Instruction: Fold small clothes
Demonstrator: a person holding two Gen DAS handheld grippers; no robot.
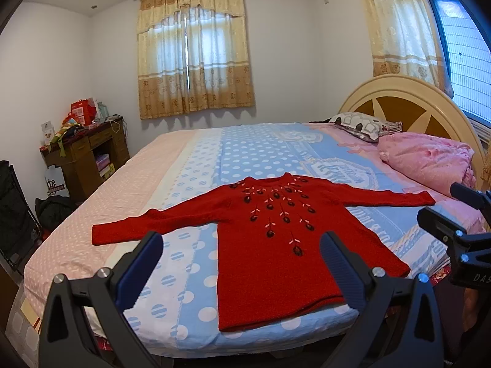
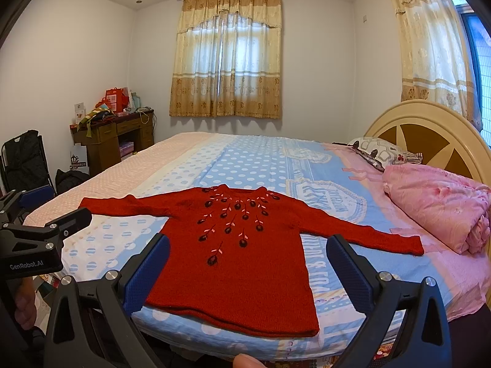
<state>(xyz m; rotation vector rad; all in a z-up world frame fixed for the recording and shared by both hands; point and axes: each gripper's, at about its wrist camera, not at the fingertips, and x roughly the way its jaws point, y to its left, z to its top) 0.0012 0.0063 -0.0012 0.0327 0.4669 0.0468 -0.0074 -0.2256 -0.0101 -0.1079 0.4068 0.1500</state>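
Black left claw (image 2: 46, 230) body, white "GenRobot.AI" lettering, beside red sweater (image 2: 242, 257)

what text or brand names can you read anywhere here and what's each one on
"GenRobot.AI": on the left gripper's body, seen from the right wrist.
"DAS", cut off at the frame edge: on the right gripper's body, seen from the left wrist.
Bedsheet: large printed lettering, upside down and distorted; not reliably readable.
Red bag on the desk: print too small to read.
White bag beside the desk: crown logo, text too small.
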